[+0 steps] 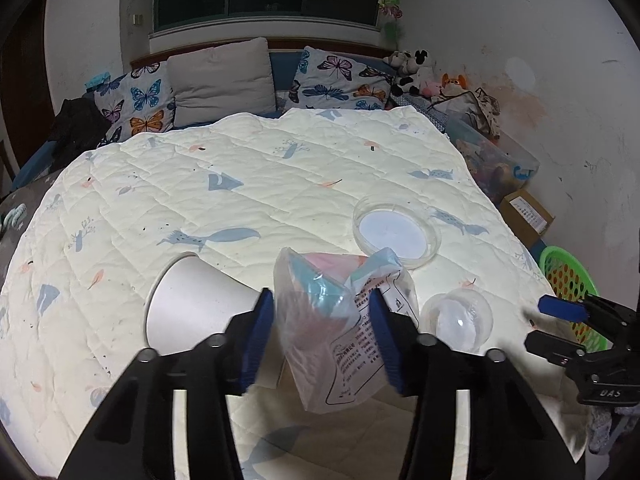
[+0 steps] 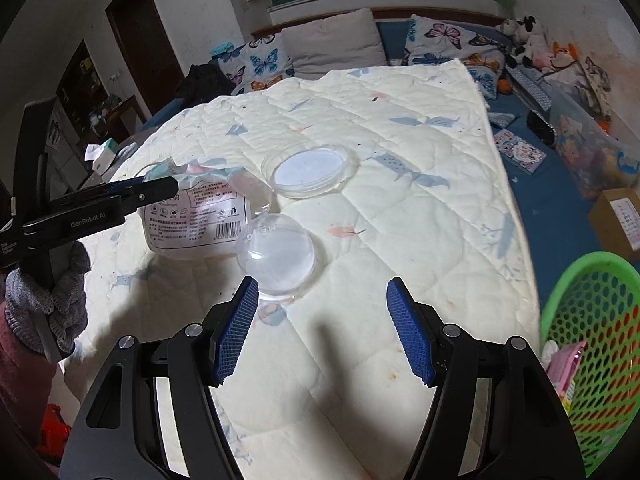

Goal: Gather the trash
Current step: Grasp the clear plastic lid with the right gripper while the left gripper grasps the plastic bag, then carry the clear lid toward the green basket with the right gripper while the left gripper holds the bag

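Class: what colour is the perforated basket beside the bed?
Bright green basket, best seen in the right wrist view.

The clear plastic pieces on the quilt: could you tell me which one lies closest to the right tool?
The clear domed plastic lid, just ahead of the right tool; the flat round clear lid lies farther up the quilt.

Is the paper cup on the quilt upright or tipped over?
Tipped over: the paper cup lies on its side on the quilt, its open mouth facing left.
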A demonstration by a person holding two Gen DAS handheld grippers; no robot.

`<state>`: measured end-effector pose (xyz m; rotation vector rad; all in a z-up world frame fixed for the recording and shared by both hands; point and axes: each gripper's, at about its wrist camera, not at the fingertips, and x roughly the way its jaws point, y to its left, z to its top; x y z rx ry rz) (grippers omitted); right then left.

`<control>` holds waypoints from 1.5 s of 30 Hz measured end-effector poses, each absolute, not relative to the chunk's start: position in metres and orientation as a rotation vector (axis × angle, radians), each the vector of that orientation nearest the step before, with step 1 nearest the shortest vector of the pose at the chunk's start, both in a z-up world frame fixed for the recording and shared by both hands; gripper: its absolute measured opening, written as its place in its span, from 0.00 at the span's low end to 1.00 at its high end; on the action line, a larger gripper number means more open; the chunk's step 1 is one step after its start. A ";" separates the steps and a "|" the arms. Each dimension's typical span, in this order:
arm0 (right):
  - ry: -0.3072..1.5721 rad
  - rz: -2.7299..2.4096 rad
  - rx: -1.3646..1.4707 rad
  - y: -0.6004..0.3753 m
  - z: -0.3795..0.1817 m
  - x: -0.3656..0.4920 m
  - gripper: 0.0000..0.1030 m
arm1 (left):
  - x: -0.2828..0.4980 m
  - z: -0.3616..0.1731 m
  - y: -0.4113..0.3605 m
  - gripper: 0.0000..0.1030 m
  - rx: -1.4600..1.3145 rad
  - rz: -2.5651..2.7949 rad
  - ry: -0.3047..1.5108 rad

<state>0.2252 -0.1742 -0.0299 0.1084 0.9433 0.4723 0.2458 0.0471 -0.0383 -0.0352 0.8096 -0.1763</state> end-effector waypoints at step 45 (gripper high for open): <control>0.896 0.430 0.124 -0.187 -0.021 0.208 0.54 | 0.202 0.015 0.015 0.15 -0.067 -0.306 0.674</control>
